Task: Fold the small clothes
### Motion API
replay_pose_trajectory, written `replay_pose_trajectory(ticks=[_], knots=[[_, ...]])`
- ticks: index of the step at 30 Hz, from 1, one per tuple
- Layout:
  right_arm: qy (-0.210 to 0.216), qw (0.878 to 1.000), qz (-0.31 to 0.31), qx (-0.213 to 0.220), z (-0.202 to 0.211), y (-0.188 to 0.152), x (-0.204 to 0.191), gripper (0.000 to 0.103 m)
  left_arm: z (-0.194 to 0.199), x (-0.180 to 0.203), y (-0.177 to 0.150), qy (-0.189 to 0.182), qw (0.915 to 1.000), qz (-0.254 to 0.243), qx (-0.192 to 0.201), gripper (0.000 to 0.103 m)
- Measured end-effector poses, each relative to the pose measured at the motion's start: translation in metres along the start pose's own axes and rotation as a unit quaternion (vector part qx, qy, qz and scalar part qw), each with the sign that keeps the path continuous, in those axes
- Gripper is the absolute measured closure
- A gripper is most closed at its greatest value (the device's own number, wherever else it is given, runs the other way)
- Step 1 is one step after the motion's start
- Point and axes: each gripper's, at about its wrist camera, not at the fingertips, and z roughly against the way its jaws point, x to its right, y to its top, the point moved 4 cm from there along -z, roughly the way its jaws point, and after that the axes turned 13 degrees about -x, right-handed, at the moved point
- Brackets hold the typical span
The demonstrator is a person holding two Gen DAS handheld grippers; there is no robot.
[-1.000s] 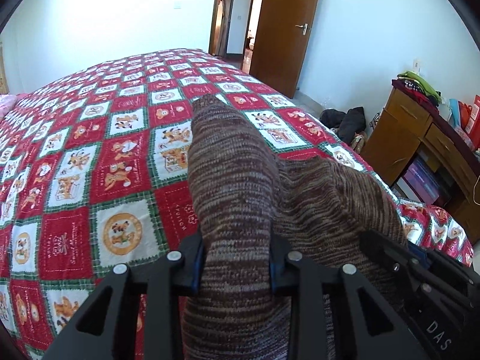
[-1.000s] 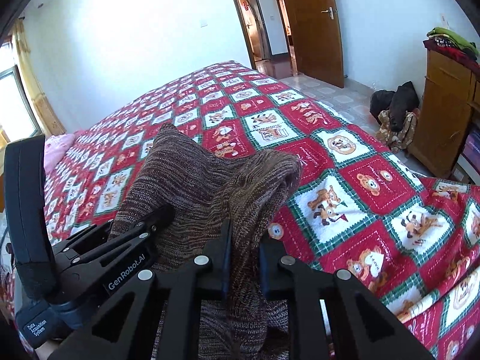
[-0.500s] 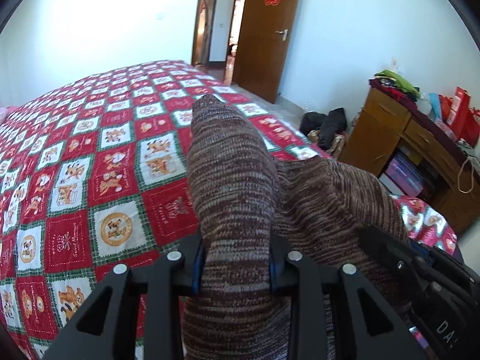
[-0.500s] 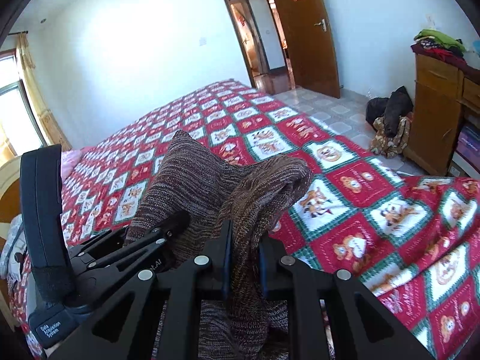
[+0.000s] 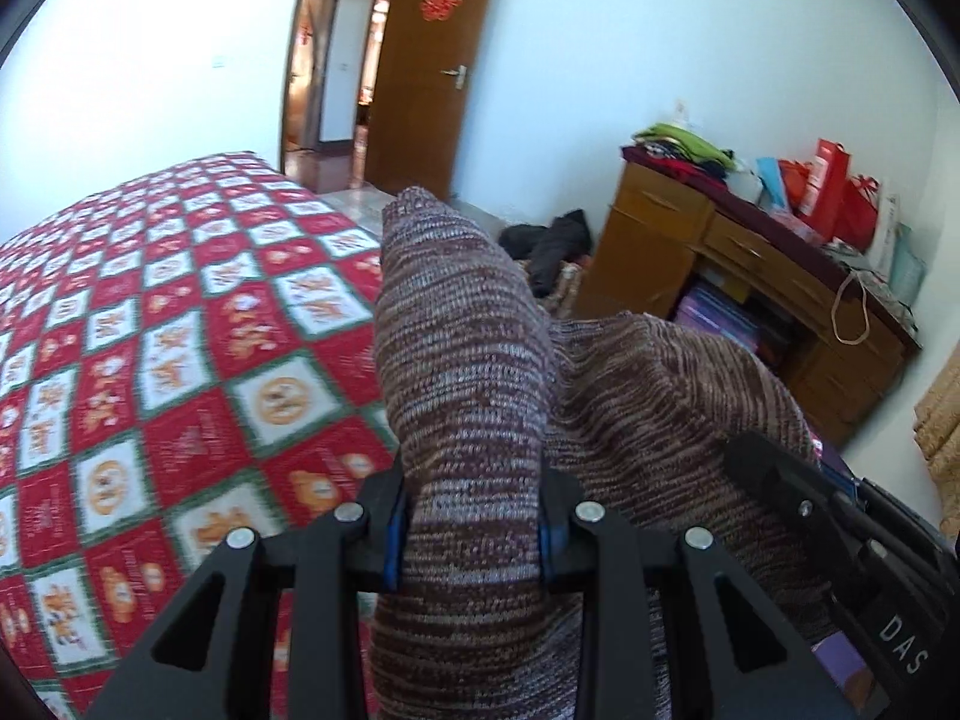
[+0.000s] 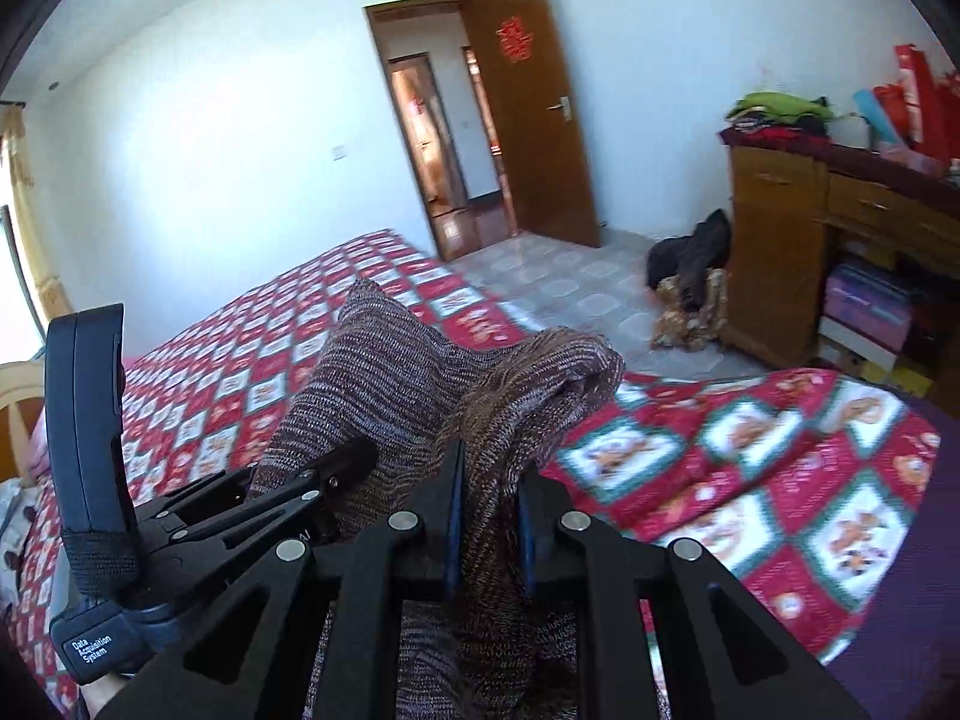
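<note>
A brown-and-white striped knit garment (image 5: 474, 372) is held up off the bed by both grippers. My left gripper (image 5: 471, 531) is shut on a thick bunch of it, which sticks up between the jaws. My right gripper (image 6: 489, 516) is shut on another fold of the same knit (image 6: 540, 372). The cloth spans between the two grippers, which are close side by side. The left gripper also shows in the right wrist view (image 6: 282, 498), and the right gripper shows at the lower right of the left wrist view (image 5: 840, 540). The garment's lower part hangs out of sight.
A bed with a red, green and white cartoon-patch quilt (image 5: 150, 360) lies below and to the left. A wooden desk (image 5: 750, 276) piled with bags and folded clothes stands at right. Dark clothes (image 6: 690, 276) lie on the tiled floor near an open wooden door (image 6: 528, 114).
Both grippers have risen and tilted up with the garment still held. The bed has dropped lower in both views, and more of the wall, door and desk shows.
</note>
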Motion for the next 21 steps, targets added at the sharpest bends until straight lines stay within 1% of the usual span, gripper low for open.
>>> replay_pose_trajectory(ticks=[5,7,10,12,13,15,16,17,18,19,21], knots=[[-0.016,0.999,-0.036,-0.021,-0.019,-0.01,0.046,0.088,-0.033,0.027,-0.003,0.006,0.9994,-0.021,-0.026,0.07],[-0.015,0.998,-0.052,-0.039,-0.033,-0.019,0.062,0.088,-0.047,0.032,-0.008,0.014,0.9987,-0.026,-0.043,0.07],[-0.004,0.995,-0.071,-0.066,-0.054,-0.029,0.077,0.088,-0.066,0.031,-0.019,0.028,0.9967,-0.024,-0.072,0.07],[-0.01,0.993,-0.082,-0.079,-0.067,-0.038,0.086,0.088,-0.073,0.027,-0.025,0.039,0.9955,-0.016,-0.084,0.069],[-0.01,0.993,-0.084,-0.083,-0.07,-0.041,0.088,0.088,-0.077,0.023,-0.028,0.038,0.995,-0.008,-0.092,0.069],[-0.006,0.992,-0.088,-0.094,-0.077,-0.048,0.091,0.088,-0.083,0.018,-0.032,0.031,0.994,0.006,-0.105,0.064],[-0.008,0.991,-0.088,-0.097,-0.079,-0.05,0.093,0.088,-0.084,0.018,-0.034,0.032,0.9935,0.008,-0.109,0.062],[-0.011,0.991,-0.087,-0.101,-0.081,-0.053,0.094,0.088,-0.086,0.019,-0.036,0.036,0.9932,0.005,-0.111,0.058],[-0.011,0.991,-0.088,-0.103,-0.083,-0.055,0.095,0.088,-0.087,0.021,-0.038,0.043,0.993,0.0,-0.11,0.054],[-0.012,0.99,-0.09,-0.104,-0.083,-0.058,0.096,0.088,-0.087,0.023,-0.04,0.053,0.9929,-0.008,-0.106,0.052],[-0.013,0.99,-0.09,-0.108,-0.084,-0.063,0.097,0.087,-0.087,0.026,-0.044,0.079,0.9923,-0.025,-0.092,0.042]])
